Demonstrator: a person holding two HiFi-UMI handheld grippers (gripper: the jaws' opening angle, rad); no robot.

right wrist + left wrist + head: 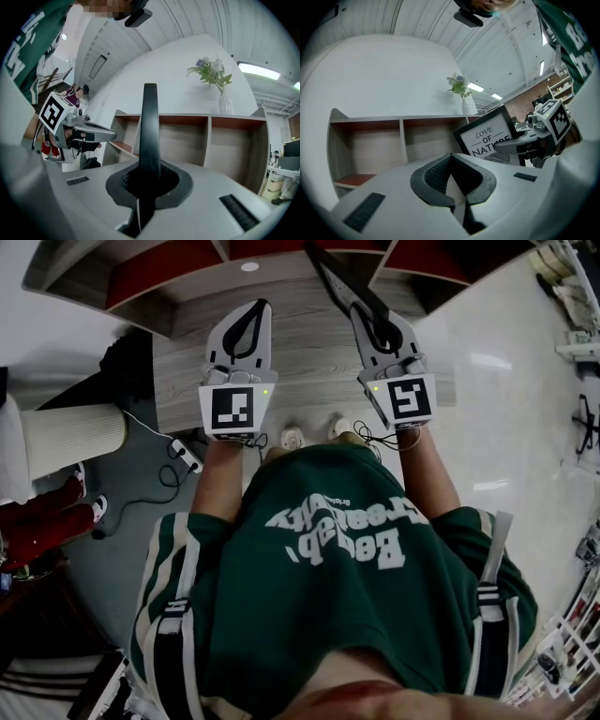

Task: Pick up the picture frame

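**Picture frame clamped in the right tongs, in front of an open shelf unit**

Seen from the head camera, a glossy pale floor (525,427) fills the side from 1 to 4 o'clock. A grey floor area lies at 8 o'clock. A wood-grain surface (309,371) spans the middle, from 10 to 2 o'clock. Beyond it, at 12 o'clock, stands a shelf unit (159,277) with open compartments and reddish floors. Both gripper views show a plain white wall behind the shelves and strip lights overhead.

A person in a green shirt (328,587) stands at the surface's near edge with one gripper in each hand.

- **Right gripper** (375,329): at 1 o'clock, clenched on the picture frame (337,282), which runs from it toward 12 o'clock. In its own view the frame (150,126) rises edge-on from the pinched jaws.
- **Left gripper** (246,329): at 11 o'clock, jaw tips pressed together with nothing between them. Its view shows the frame's face (485,136), a black border around the words "LOVE OF NATURE".

A vase of flowers (225,104) stands on top of the shelf unit. A white power strip (185,456) with cables lies at 9 o'clock.

The frame's lower edge is hidden behind the left gripper's body. Whether the wood-grain surface is a tabletop or a low platform is unclear. A ribbed cream cylinder (70,437) at 9 o'clock is cut off by the edge.
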